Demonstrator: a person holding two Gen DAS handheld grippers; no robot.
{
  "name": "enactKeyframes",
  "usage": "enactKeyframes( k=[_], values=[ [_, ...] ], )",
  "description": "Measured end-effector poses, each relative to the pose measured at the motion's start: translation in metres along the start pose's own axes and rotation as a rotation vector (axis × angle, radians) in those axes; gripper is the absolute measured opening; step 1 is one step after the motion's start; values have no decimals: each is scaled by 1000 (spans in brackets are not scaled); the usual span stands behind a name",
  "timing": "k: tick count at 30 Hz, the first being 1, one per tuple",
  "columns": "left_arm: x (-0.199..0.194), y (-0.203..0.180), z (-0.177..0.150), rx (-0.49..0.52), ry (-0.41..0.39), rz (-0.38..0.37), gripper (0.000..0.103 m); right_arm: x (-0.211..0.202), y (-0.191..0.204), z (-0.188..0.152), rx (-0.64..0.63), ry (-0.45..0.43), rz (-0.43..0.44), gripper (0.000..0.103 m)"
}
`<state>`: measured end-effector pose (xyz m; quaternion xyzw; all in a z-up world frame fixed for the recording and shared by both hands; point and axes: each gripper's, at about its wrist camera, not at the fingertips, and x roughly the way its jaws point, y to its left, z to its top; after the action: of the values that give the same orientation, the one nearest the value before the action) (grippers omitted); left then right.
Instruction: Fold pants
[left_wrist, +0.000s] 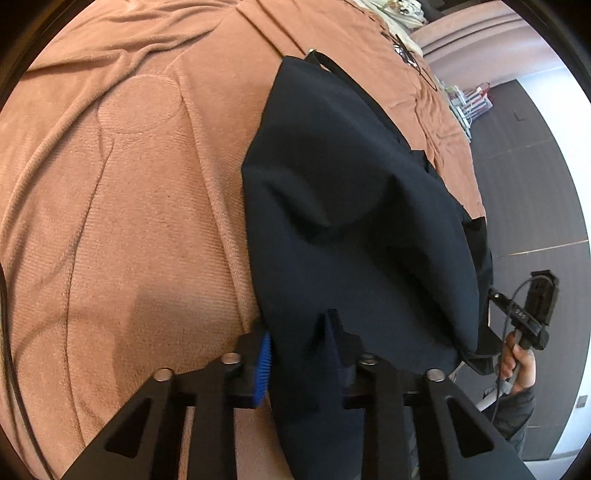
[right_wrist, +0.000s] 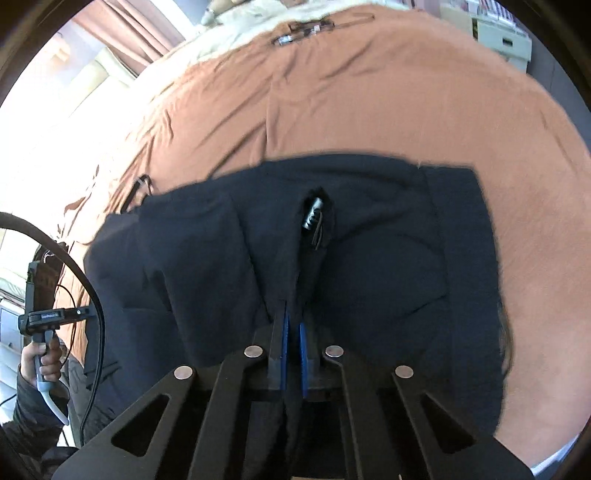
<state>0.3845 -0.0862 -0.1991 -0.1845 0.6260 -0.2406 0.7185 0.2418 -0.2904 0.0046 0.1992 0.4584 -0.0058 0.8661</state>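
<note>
Gripping one pair of dark navy fabric pants (left_wrist: 354, 206) at two points, spread across a bed covered by a terracotta plush blanket (left_wrist: 122, 177). Left hand-held gripper (left_wrist: 301, 354): fingers partly closed around a hanging fold of the cloth, blue ribbed pad (left_wrist: 263, 365) showing on one side, the other pad hidden by fabric, so judged as pinching the edge. Right hand-held gripper (right_wrist: 292, 343): blue pads nearly together, clamping a raised ridge of the same garment below a slit showing a white label (right_wrist: 313, 216). Step in hand, by judgement: securing both grips ahead of carrying one part of the pants over the rest. Next move calling for: lifting both held points together, keeping the cloth taut between them, laying it flat without bunching. Counted: one garment, one blanket, two hand-held grippers, two hands on handles, one black cable (right_wrist: 88, 295); small dark items near the far end of the bed, too small for identifying.
</note>
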Motion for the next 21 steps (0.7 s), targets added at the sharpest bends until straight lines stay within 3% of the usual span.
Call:
enactKeyframes(
  k=[9,16,21],
  values=[
    [-11,3,-2,0,-5,2,22,-32,1,28,-68,-55,-144,1],
    [-18,5,-3,12,-9,10,22,-13,20,35,-96,-44,-371,3],
    [-28,4,-5,24,-29,11,22,-15,25,29,-44,-61,-320,7]
  ],
)
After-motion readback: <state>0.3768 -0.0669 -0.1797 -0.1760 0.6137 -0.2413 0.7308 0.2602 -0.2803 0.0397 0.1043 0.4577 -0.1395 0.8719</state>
